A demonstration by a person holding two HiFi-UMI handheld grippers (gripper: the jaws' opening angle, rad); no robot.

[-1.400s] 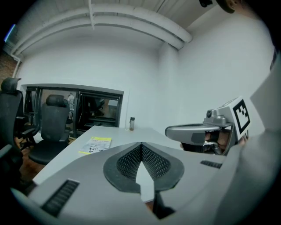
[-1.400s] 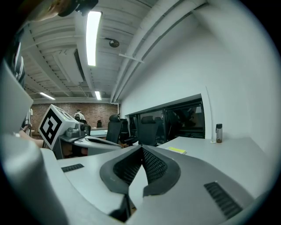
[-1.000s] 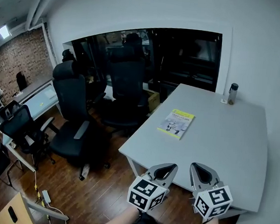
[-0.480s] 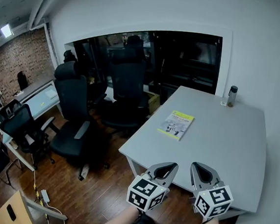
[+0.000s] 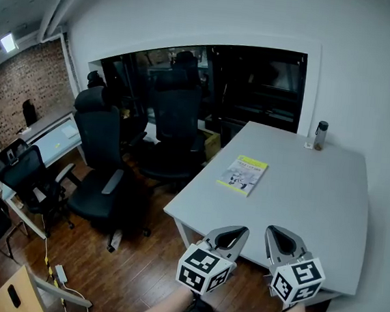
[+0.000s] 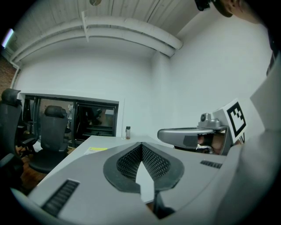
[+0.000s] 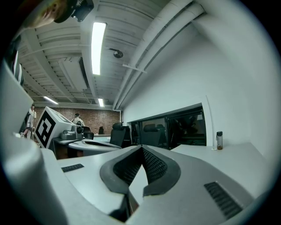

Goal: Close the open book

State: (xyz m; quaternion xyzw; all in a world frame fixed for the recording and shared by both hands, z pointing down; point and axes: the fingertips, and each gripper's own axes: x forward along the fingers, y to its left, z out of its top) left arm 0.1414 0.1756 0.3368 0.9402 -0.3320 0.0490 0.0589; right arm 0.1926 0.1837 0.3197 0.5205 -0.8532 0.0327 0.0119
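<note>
A thin book [image 5: 242,175] with a yellow band across its cover lies flat near the left edge of the grey table [image 5: 313,211]; it shows far off as a yellow strip in the left gripper view [image 6: 97,149]. Both grippers hover side by side at the table's near edge, well short of the book. My left gripper [image 5: 238,231] [image 6: 142,144] is shut, its pads meeting at the tip with nothing between them. The right gripper [image 5: 275,232] [image 7: 141,147] is also shut and empty.
A small dark-capped bottle [image 5: 320,135] [image 6: 127,132] [image 7: 219,140] stands at the table's far edge by the wall. Black office chairs [image 5: 101,170] [image 5: 177,126] stand on the wooden floor to the left. A dark window spans the back wall.
</note>
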